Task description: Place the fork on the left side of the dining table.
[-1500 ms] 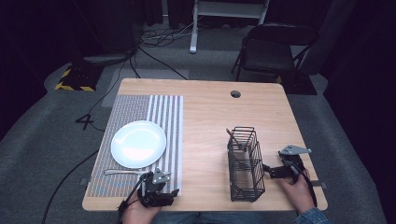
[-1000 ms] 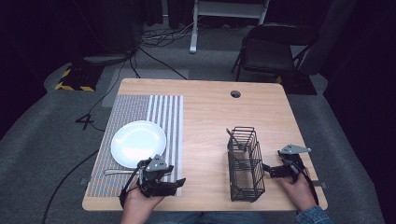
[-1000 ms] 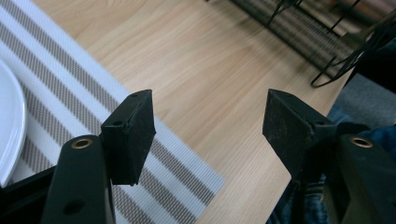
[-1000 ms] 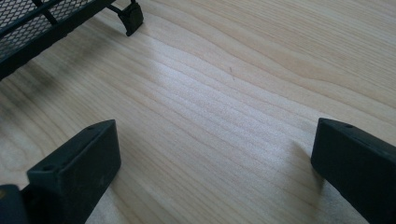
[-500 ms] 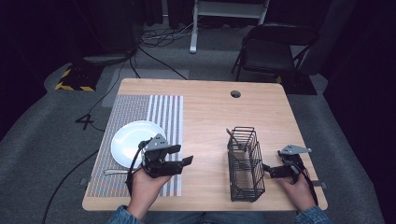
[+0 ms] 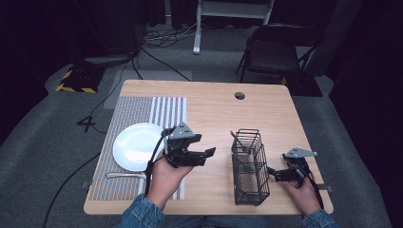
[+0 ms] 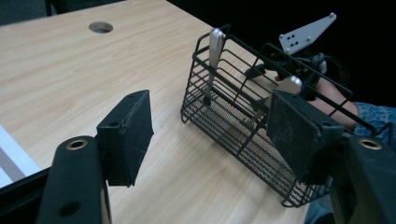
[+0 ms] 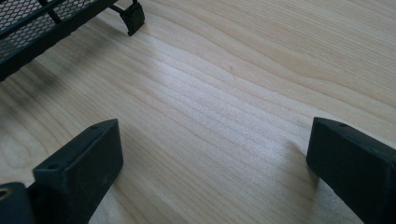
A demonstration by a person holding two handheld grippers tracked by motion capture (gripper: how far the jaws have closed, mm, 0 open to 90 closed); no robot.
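While the left gripper (image 6: 205,154) hangs above the bare wood of the pale wooden table (image 6: 209,102), between the round white plate (image 6: 138,145) and the black wire cutlery basket (image 6: 249,166), its jaws point toward the basket, which lies off to the person's right. In the left gripper view that basket (image 7: 261,116) sits just beyond the two black pads (image 7: 133,133), its long axis running roughly away from the person in the high view, and a silver utensil handle (image 7: 215,44) stands upright at its far end with a second one leaning further along.

So the judgement is that the next reach is into the basket for one of those handles. The upright handle calls for jaws closing across it from the sides. The left gripper stands nearer to the handles' end than the right does to any loose item.

Its jaws stand wide and have just been opening further; nothing lies between them and they touch nothing. The right gripper (image 6: 275,174) rests low beside the basket's right wall, jaws spread wide over bare table (image 8: 224,102), gripping nothing, with a basket foot (image 8: 133,18) well ahead. A silver fork (image 6: 126,175) lies on the striped grey placemat (image 6: 142,107) beside the plate.
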